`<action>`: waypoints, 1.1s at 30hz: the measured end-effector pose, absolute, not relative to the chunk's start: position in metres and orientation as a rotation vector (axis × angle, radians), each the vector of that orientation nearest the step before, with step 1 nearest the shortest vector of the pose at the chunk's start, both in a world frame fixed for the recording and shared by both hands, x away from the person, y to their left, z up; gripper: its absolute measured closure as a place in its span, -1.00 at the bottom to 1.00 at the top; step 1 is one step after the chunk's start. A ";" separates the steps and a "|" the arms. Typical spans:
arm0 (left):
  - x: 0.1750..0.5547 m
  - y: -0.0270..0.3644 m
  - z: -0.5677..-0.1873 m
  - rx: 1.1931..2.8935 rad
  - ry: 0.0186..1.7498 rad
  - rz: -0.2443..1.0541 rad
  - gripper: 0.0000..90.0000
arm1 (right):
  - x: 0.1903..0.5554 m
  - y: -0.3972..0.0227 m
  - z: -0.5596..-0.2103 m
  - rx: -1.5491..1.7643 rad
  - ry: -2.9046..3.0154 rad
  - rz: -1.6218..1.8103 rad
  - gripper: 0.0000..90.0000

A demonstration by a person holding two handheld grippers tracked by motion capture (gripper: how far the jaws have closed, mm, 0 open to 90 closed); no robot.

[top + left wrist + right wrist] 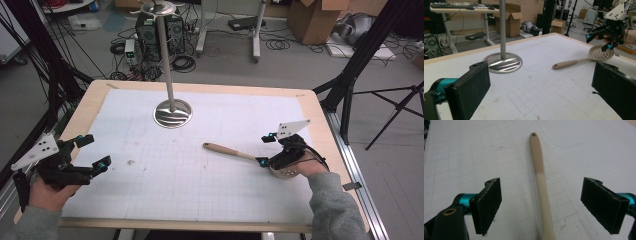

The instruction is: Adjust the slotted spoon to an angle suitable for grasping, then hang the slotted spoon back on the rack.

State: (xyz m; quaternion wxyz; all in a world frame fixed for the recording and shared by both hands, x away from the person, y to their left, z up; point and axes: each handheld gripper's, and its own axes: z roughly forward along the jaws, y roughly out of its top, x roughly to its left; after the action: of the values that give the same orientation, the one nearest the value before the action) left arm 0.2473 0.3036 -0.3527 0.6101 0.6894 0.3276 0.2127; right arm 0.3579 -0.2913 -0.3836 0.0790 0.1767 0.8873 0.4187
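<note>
Lying flat on the white gridded mat [165, 170] of the worktop [90, 102]: a beige slotted spoon [235, 151], handle end pointing toward the middle of the mat, perforated bowl at the right side. Seen in the left gripper view as a pale round bowl with holes [601, 53], resting on the mat directly beneath the far tongs. Handle two-toned in the right gripper view [541, 182], darker tan toward the tip with a small hanging hole, paler toward the bowl.

Right tongs [268, 150] poised over the bowl end of the spoon, held by a hand in a grey sleeve [332, 200]. Jaws standing wide apart, one on each side of the handle, neither pad touching it; clear gap visible on both sides in the right gripper view. Nothing clamped.

Left tongs [95, 152] held at the left edge of the worktop, well apart from the spoon, pointing across the mat. Jaws apart, with only bare mat between them in the left gripper view. Nothing held.

Standing upright at the far middle of the mat: a metal stand [172, 112] with a round polished base and a tall thin pole, well apart from the spoon handle and from both tongs. Small dark speck [131, 162] noted on the mat between the left tongs and the spoon. Cardboard boxes [312, 17] and cables on the floor beyond the worktop.
</note>
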 end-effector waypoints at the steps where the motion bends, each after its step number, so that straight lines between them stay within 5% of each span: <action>1: 0.247 0.303 -0.353 1.592 0.755 0.490 -0.95 | 0.358 -0.291 -0.384 0.529 2.655 1.253 -0.64; 33: 0.246 0.303 -0.355 1.599 0.762 0.486 -0.95 | 0.369 -0.275 -0.406 0.492 2.826 0.995 -0.39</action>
State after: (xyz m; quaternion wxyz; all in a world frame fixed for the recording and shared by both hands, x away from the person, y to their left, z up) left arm 0.2457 0.3025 -0.3548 0.6073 0.6917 0.3297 0.2101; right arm 0.3690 -0.2753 -0.4060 0.0525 0.1618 0.9295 0.3273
